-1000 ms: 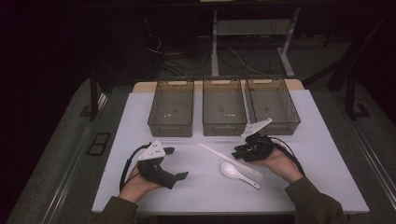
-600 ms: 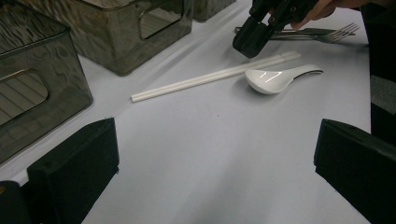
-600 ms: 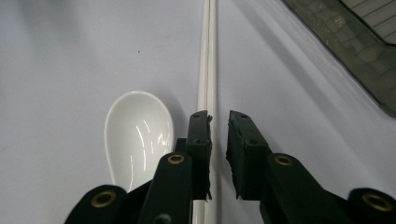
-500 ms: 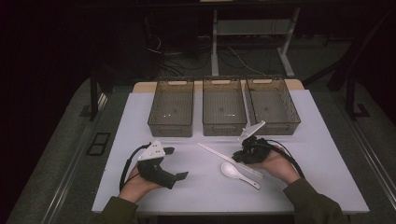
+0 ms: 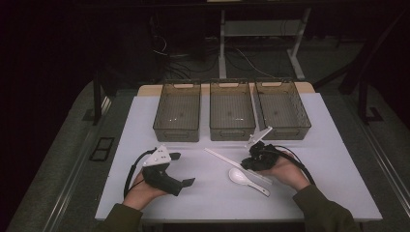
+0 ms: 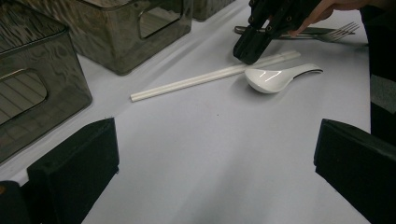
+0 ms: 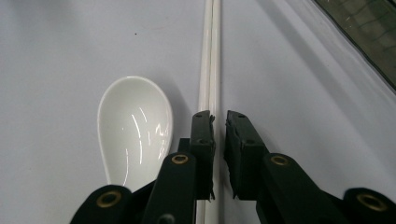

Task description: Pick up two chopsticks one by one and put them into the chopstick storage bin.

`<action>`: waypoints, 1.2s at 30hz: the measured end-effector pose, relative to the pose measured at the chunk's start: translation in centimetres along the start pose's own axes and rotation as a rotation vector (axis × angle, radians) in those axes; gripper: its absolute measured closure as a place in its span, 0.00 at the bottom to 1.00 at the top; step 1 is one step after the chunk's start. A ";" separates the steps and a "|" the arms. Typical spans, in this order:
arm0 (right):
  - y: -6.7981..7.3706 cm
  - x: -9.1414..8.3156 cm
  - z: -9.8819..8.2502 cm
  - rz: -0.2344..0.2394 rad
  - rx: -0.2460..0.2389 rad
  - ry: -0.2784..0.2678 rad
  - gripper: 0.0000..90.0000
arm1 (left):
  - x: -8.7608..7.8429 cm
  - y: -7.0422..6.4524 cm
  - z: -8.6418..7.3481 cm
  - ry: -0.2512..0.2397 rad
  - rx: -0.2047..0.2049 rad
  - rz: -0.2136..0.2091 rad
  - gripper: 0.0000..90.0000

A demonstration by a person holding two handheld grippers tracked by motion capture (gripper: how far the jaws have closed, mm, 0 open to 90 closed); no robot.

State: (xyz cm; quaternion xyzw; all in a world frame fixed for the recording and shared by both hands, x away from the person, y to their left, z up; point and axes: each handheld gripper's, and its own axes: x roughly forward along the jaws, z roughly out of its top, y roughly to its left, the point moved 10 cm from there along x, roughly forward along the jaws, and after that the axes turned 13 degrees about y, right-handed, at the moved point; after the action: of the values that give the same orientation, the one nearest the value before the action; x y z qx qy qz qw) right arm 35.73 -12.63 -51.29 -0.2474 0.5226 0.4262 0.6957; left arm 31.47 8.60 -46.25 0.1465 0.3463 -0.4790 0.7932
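Two white chopsticks (image 7: 208, 70) — right gripper (image 7: 219, 119) fingers nearly closed around them; left gripper (image 5: 180, 169) fingers wide, empty.

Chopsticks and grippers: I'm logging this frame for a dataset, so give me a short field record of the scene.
table: white top
chopsticks: white pair, lying flat, side by side
right gripper: jaws nearly together over the chopsticks, just been closing
spoon: white, beside the chopsticks
fork: beyond the spoon
left gripper: jaws wide, nothing between them
bins: three smoky bins in a row
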 end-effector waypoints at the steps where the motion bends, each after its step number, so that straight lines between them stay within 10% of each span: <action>1: 0.0 0.0 0.0 -0.003 -0.002 0.002 0.90 | 0.0 0.0 0.0 0.000 0.000 0.000 0.00; 36: -0.3 0.5 -0.3 -0.054 -0.005 0.012 0.94 | 0.1 -0.2 0.0 0.004 0.013 -0.006 0.00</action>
State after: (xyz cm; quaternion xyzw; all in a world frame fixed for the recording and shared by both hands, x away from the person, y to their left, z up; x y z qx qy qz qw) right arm 35.91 -12.87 -51.90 -0.2655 0.5188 0.4072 0.7033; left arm 31.30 8.44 -46.33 0.1515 0.3453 -0.4830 0.7903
